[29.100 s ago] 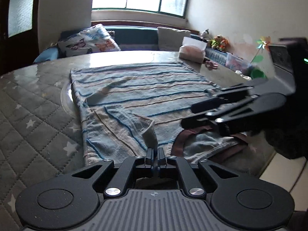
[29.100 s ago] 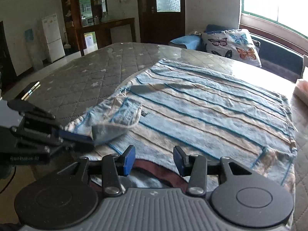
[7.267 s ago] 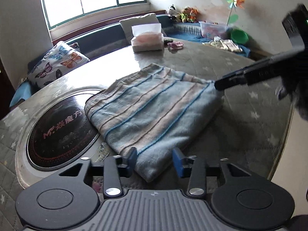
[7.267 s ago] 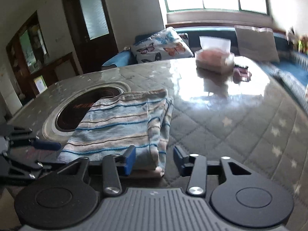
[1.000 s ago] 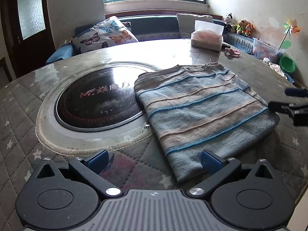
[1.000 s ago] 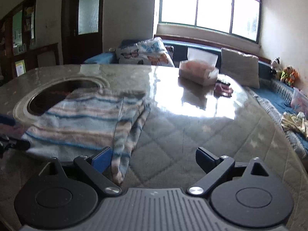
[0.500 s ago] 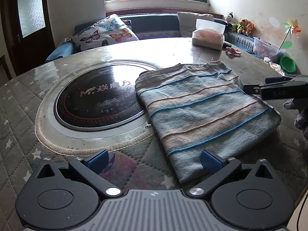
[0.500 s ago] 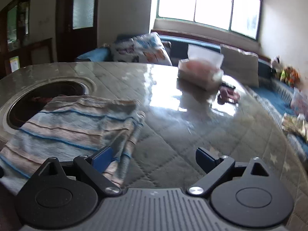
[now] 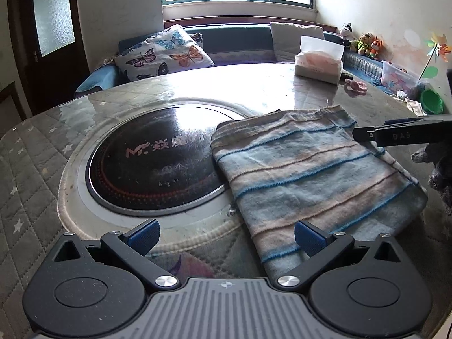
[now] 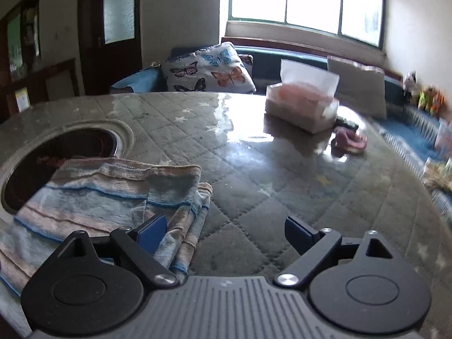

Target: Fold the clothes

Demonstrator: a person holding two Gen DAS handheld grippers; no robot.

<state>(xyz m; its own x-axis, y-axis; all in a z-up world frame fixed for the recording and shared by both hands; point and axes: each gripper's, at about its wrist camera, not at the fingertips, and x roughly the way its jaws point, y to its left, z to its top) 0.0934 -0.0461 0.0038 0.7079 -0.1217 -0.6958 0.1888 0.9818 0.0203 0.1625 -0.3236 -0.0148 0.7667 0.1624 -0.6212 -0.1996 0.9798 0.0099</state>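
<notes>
A folded blue, beige and white striped garment (image 9: 310,172) lies flat on the quilted table, its left part over the rim of a round black cooktop. My left gripper (image 9: 226,237) is open and empty just in front of the garment's near corner. My right gripper (image 10: 224,233) is open and empty over the garment's right edge (image 10: 186,214), where the folded layers stack. In the left wrist view the right gripper's dark fingers (image 9: 395,135) reach in from the right above the garment's far right corner.
The black cooktop (image 9: 149,163) is set into the table left of the garment. A tissue box (image 9: 317,65) and a small pink item (image 9: 356,84) sit at the table's far side. A butterfly pillow (image 9: 163,53) lies on the bench behind.
The right gripper has swung left and lower, closer to the garment's right edge. The left gripper has stayed nearly still and open. The garment has not moved.
</notes>
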